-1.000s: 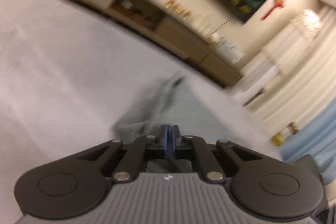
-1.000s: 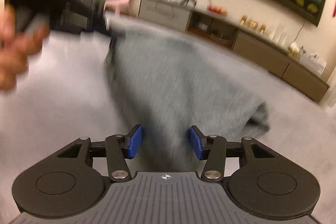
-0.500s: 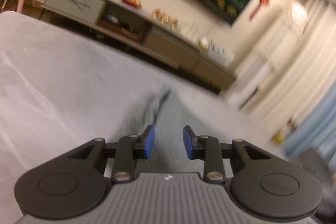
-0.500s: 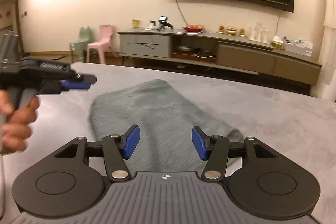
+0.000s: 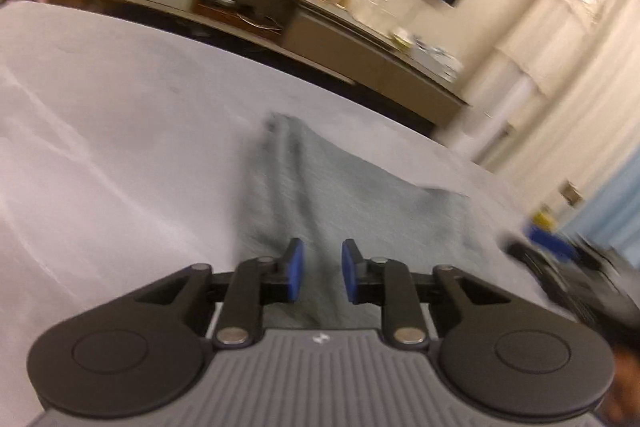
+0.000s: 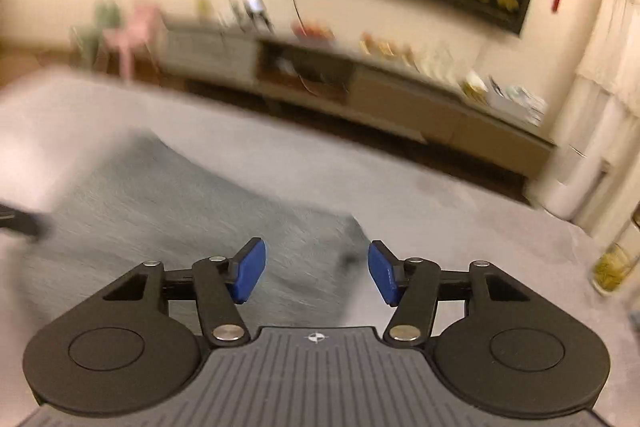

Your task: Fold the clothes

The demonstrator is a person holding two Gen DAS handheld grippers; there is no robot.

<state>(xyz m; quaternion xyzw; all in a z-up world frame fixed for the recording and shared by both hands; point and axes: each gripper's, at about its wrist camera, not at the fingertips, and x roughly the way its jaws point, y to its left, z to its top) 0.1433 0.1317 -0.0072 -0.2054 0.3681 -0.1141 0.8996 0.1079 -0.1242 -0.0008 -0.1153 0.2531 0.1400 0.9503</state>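
Right wrist blurred, grey garment (image 6: 192,211) edges smeared

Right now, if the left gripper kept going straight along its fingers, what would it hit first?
Probably the grey garment lying on the pale table cover. The left gripper, closing with nothing between its pads, points down at that cloth. Blur makes the depth uncertain.
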